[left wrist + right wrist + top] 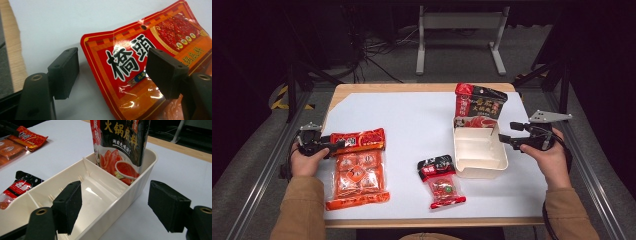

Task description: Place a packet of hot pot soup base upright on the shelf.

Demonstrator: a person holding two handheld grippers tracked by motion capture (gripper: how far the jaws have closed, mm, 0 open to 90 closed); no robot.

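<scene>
At the worktop's [412,120] left edge, the left gripper [336,145] spreads its fingers wide around the top corner of the big red packet [357,167], whose lower part is cut off in the left gripper view. Farther right lies a small red pouch [441,181], then the cream tray [479,150] with a dark sauce bag [478,106] standing in its far compartment, top cropped in the right gripper view. The right gripper [503,139] holds its fingers wide astride the tray's right wall.

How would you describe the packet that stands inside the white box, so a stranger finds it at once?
Start from the cream box on the right half of the white table cover. In its far compartment stands a black and red packet, upright. The two other packets lie flat on the cover, and both are mostly red or orange.
</scene>
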